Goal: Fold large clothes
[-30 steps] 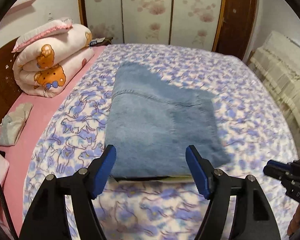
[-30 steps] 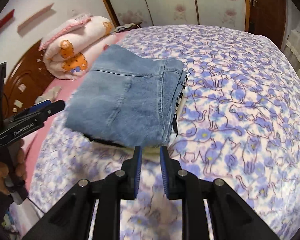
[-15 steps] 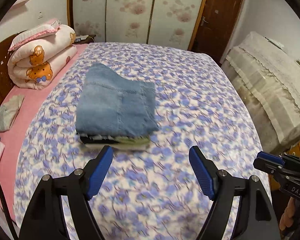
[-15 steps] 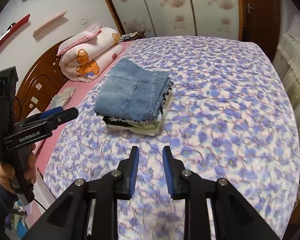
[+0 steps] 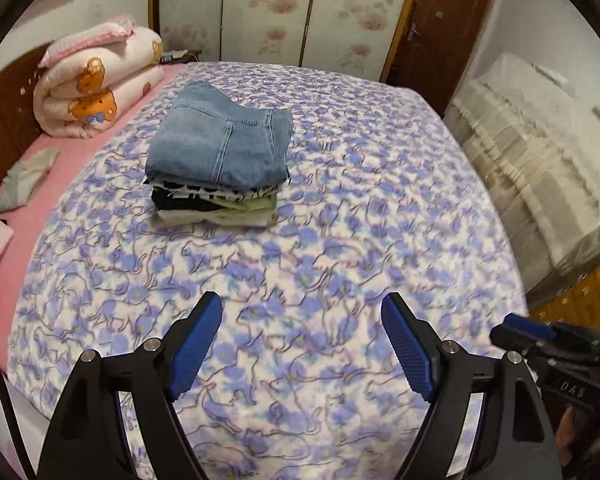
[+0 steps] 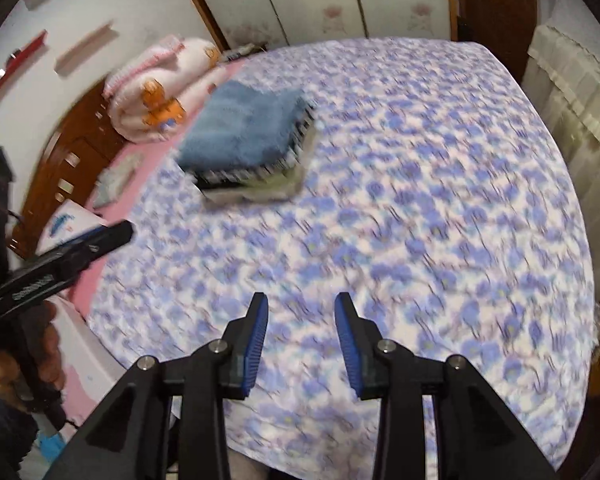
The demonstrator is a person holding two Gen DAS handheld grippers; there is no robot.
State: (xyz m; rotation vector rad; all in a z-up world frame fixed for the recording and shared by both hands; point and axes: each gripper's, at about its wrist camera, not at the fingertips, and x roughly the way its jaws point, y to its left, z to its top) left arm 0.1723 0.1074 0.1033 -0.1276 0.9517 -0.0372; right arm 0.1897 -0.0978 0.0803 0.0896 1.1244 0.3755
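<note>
Folded blue jeans [image 5: 220, 144] top a stack of folded clothes [image 5: 216, 204] on the floral bedspread [image 5: 340, 240], far ahead and to the left in both views; the right wrist view shows the jeans [image 6: 240, 128] blurred. My left gripper [image 5: 302, 340] hangs over bare bedspread near the bed's front edge, jaws wide and still opening, nothing between them. My right gripper [image 6: 302, 328] is also over bare bedspread, jaws opening with a gap and nothing in it. Each gripper shows at the edge of the other's view, held by a hand [image 6: 28, 360].
A rolled pink bear-print quilt [image 5: 96, 84] lies by the wooden headboard [image 5: 4, 120] at the left, with a grey cloth [image 5: 28, 176] on the pink sheet. A covered sofa [image 5: 540, 152] stands along the right. Wardrobe doors [image 5: 268, 12] and a brown door [image 5: 440, 28] are behind the bed.
Both grippers have pulled back from the stack toward the bed's front edge, so the jeans look smaller and farther. The right jaws went from nearly closed to parted; the left widened a little.
</note>
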